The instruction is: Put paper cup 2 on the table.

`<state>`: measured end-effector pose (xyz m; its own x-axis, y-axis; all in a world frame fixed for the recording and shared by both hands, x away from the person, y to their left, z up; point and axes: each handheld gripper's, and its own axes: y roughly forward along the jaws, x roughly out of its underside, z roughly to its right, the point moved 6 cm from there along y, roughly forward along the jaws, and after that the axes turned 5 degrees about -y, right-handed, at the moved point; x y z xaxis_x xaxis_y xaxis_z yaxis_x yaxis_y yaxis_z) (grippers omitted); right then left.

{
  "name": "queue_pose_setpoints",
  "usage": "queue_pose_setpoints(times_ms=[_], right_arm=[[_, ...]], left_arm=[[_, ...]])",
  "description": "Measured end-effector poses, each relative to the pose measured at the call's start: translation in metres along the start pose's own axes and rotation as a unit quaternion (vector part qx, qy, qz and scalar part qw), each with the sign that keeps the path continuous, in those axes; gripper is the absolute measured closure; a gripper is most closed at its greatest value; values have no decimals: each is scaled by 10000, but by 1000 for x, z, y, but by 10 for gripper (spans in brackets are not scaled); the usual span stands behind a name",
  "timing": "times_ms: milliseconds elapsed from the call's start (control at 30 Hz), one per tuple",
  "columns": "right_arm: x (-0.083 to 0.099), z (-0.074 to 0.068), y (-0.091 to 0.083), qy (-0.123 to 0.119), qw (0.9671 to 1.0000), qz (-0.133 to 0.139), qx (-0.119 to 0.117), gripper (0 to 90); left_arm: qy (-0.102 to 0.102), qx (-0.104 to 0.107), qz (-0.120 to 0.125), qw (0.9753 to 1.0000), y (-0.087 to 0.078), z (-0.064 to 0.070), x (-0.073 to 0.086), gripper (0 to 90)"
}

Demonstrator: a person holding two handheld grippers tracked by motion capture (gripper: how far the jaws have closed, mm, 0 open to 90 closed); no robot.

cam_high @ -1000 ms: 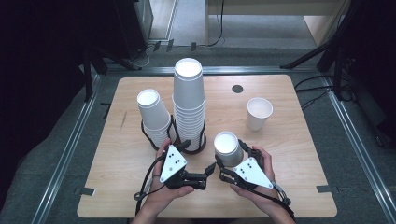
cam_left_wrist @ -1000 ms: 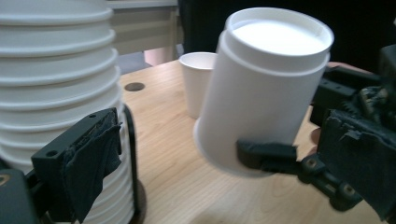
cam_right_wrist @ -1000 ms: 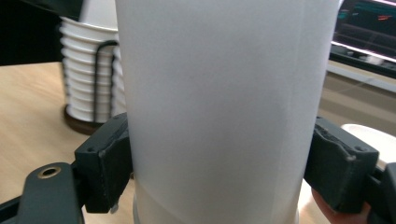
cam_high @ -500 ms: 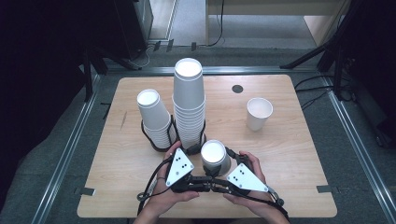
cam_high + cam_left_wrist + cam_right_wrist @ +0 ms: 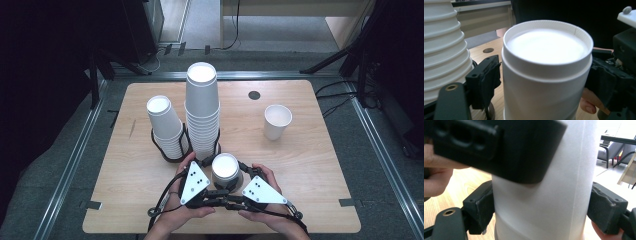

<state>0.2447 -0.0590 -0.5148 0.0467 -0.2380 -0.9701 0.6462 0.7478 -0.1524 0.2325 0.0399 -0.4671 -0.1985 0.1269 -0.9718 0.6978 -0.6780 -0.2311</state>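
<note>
An upside-down white paper cup [image 5: 226, 169] stands at the front middle of the wooden table [image 5: 315, 170], between both hands. In the left gripper view the cup [image 5: 546, 75] has a stepped wall, like one cup nested over another. My left gripper [image 5: 546, 85] has a jaw pressed on each side of it, so it is shut on the cup. My right gripper [image 5: 542, 215] also clamps the cup [image 5: 544, 207] lower down, with the left gripper's jaw crossing in front. From above, the left gripper [image 5: 217, 182] and right gripper [image 5: 237, 184] meet at the cup.
A tall stack of inverted cups [image 5: 202, 115] stands just behind the held cup, with a shorter stack [image 5: 165, 125] to its left, both in black ring holders. A single upright cup [image 5: 277, 121] stands at the right back. A dark round hole [image 5: 254, 95] marks the far tabletop.
The cup in the right gripper moved left and toward the person. The left gripper came in and shut on it, so both now hold it.
</note>
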Motion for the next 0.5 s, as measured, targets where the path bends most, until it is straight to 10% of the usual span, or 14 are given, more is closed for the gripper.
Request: queue_pose_setpoints(times_ms=[500], right_arm=[[0, 0, 0, 103, 9999, -14, -46, 140]], left_arm=[[-64, 66, -45, 9999, 1, -1, 1, 225]])
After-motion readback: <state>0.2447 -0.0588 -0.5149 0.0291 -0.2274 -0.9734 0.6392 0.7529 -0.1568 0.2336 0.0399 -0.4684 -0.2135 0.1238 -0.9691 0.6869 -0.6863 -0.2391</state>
